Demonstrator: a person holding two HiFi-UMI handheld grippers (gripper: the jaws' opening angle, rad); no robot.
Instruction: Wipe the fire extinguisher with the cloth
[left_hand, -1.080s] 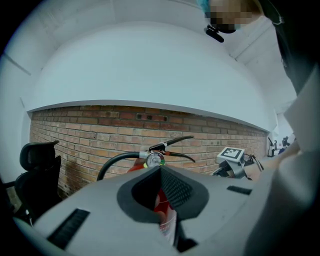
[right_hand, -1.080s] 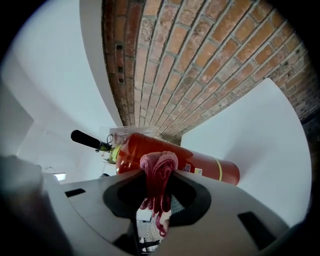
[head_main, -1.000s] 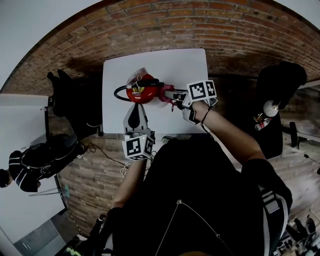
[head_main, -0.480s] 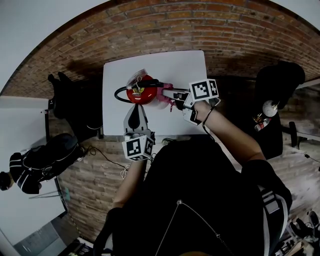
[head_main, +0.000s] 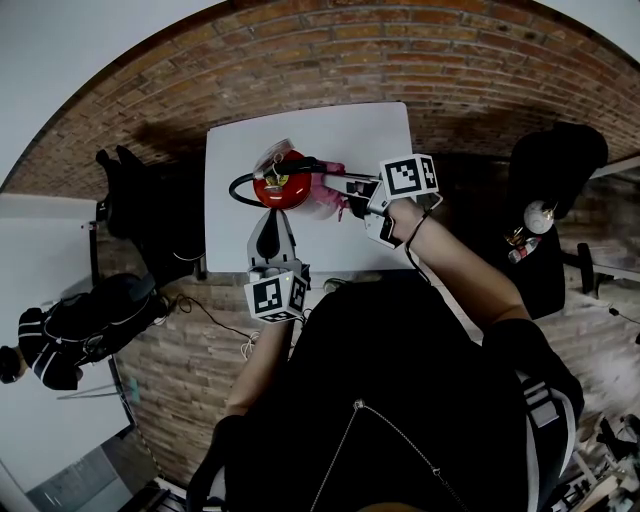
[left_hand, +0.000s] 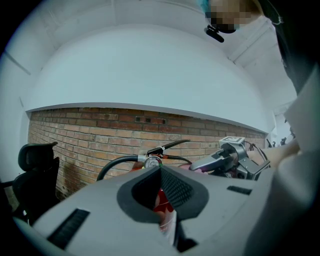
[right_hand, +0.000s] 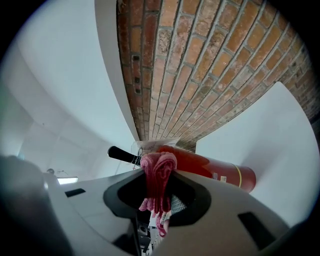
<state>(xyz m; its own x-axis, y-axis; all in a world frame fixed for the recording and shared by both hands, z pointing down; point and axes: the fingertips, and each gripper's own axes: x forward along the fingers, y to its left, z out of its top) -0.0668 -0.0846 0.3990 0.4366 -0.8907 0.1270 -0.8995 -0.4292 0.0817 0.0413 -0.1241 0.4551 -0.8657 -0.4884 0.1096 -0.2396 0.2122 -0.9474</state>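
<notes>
One fire extinguisher (head_main: 280, 186) stands upright near the left edge of the table (head_main: 375, 130). The left gripper (head_main: 272, 216) is clamped on its red body, likely to steady it. The right gripper (head_main: 336, 186) pinches the one pink cloth (right_hand: 157, 175) against its side for wiping.

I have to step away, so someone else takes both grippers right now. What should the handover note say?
Left hand-held gripper: jaws close together at the near side of the fire extinguisher, whose red body shows through the gap; no clear grip.
Right hand-held gripper: shut on the pink cloth, held at the extinguisher's upper right side, by the handle.
The extinguisher stands upright on the white table.
Done: cloth picked up and brought to the extinguisher; how much is wiped cannot be told.
Left: probably wiping round the body.
</notes>
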